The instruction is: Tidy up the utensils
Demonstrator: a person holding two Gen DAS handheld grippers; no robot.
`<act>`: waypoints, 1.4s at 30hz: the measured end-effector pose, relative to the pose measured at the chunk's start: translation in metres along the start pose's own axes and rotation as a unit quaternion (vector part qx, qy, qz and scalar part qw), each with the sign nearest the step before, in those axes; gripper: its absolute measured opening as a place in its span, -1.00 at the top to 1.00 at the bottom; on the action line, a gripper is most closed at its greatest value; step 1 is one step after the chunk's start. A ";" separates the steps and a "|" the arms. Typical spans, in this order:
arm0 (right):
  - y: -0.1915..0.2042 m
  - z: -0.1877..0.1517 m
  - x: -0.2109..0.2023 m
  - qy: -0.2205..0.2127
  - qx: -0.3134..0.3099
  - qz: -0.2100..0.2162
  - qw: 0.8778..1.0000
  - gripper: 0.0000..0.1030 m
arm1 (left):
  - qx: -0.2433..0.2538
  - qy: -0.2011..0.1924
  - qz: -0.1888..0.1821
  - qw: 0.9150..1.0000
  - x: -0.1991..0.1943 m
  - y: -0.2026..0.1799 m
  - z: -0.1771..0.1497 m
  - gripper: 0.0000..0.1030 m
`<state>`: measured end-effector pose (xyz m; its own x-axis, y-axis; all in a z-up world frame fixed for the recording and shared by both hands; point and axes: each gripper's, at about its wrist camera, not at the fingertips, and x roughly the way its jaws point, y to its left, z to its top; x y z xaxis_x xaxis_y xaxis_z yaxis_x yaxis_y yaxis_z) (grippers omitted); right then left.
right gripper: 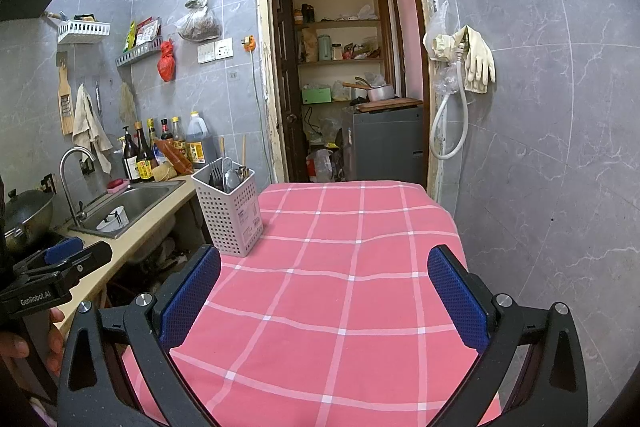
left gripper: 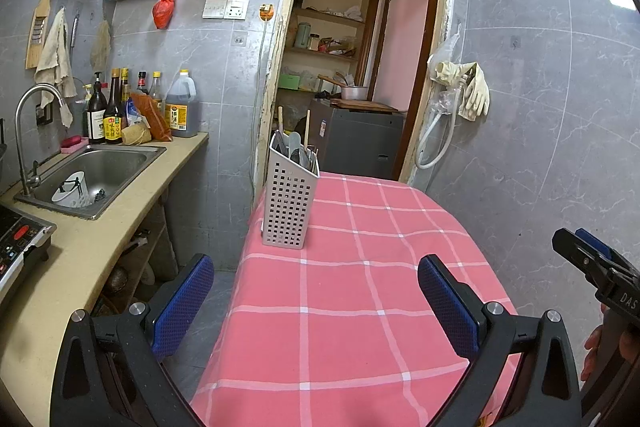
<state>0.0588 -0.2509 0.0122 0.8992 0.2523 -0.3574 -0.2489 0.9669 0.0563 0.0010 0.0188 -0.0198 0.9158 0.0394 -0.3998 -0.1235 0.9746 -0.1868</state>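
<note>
Blue-padded fingers of the left gripper (left gripper: pixel 316 301) stood wide apart and empty over the pink checked tablecloth (left gripper: pixel 360 307); the right gripper (right gripper: pixel 324 301) was likewise spread, holding nothing. At eleven o'clock from both, near the table's far left corner, stood the grey perforated utensil holder (left gripper: pixel 289 205), upright, with spoons and chopsticks (left gripper: pixel 298 147) inside.

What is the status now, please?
Left gripper open, empty. Right gripper open, empty. Grey perforated plastic utensil holder upright on pink checked tablecloth, utensils inside. Path clear.
</note>
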 end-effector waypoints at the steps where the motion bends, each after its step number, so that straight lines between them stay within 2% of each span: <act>1: 0.000 0.000 0.000 0.000 0.000 0.000 1.000 -0.97 | 0.000 0.001 0.000 1.000 0.000 0.000 0.000 -0.99; 36: -0.002 0.001 0.001 0.002 -0.001 0.000 1.000 -0.97 | 0.009 0.004 -0.005 1.000 0.001 0.009 -0.002 -0.99; 42: -0.003 0.001 0.002 0.002 -0.002 0.000 1.000 -0.97 | 0.015 0.006 0.008 1.000 -0.001 0.013 -0.001 -0.99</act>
<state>0.0614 -0.2537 0.0123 0.8980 0.2516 -0.3611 -0.2495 0.9669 0.0533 -0.0015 0.0310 -0.0230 0.9091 0.0519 -0.4133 -0.1257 0.9801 -0.1534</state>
